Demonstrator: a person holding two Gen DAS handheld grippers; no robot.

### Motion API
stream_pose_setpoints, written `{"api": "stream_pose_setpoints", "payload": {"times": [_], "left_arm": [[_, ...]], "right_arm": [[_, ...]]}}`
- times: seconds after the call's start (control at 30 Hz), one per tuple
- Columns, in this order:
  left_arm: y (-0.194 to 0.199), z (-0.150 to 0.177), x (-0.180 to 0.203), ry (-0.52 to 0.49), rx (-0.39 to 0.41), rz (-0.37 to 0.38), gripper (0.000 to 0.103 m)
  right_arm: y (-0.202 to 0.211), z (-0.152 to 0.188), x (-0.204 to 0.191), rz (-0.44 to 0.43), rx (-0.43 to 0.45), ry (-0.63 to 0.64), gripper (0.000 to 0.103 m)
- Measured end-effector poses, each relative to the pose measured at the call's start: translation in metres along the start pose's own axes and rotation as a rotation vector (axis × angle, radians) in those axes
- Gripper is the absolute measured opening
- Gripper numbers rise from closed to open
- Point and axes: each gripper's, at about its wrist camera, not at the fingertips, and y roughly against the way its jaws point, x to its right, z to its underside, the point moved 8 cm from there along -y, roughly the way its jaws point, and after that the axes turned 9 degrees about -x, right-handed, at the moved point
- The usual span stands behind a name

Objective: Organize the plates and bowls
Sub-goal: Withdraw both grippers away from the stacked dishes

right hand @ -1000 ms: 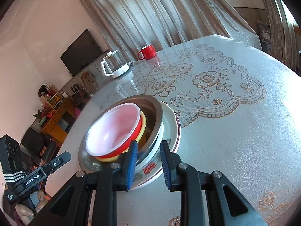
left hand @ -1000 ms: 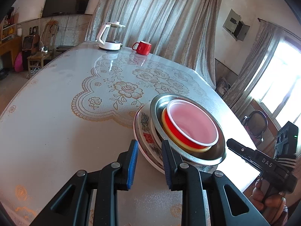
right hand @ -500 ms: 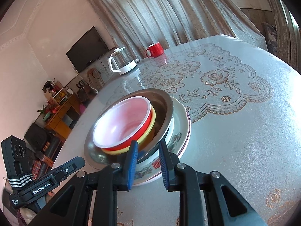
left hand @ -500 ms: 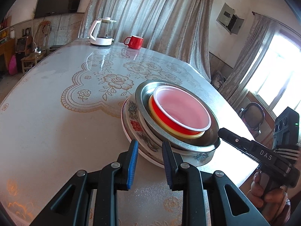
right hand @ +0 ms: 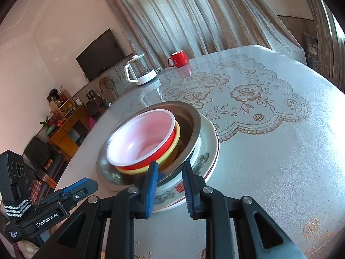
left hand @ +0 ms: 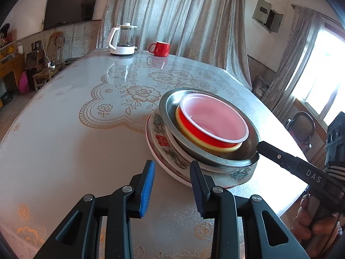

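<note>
both hand-held grippers [left hand: 172, 185] [right hand: 169, 184] gape empty; stacked bowls [left hand: 212, 125] on lace-patterned table [left hand: 86, 142]; curtains [left hand: 172, 15] behind.

A stack of dishes sits on the lace-patterned table [left hand: 64, 129]: a red plastic bowl with a white rim [left hand: 213, 123] nests in a yellow bowl [left hand: 234, 148], inside a wide steel basin [left hand: 170, 108], atop a floral ceramic plate [left hand: 163, 142]. The left gripper [left hand: 172, 185], its blue-padded jaws parted, stands just short of the plate's near edge, while the right gripper [left hand: 262, 145] reaches the basin's rim from the right. A white electric kettle [left hand: 123, 40] and red mug [left hand: 160, 48] stand at the table's far side.
</note>
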Motion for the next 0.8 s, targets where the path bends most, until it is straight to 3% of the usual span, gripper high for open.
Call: {"api": "stream_pose_setpoints", "payload": {"times": [0.3, 0.4, 0.43, 0.8], "left_arm": [[0.003, 0.005, -0.009, -0.003, 0.019, -0.106, 0.036], [0.008, 0.005, -0.009, -0.02, 0.046, -0.14, 0.045], [0.009, 0.006, -0.008, -0.023, 0.052, -0.14, 0.049], [0.021, 0.009, 0.004, -0.054, 0.105, -0.17, 0.057]], "right_arm": [[0.01, 0.001, 0.0, 0.133, 0.036, 0.036, 0.026], [0.017, 0.003, 0.001, 0.204, 0.069, 0.058, 0.027], [0.019, 0.005, 0.002, 0.224, 0.076, 0.059, 0.031], [0.024, 0.015, 0.002, 0.33, 0.106, 0.037, 0.04]]}}
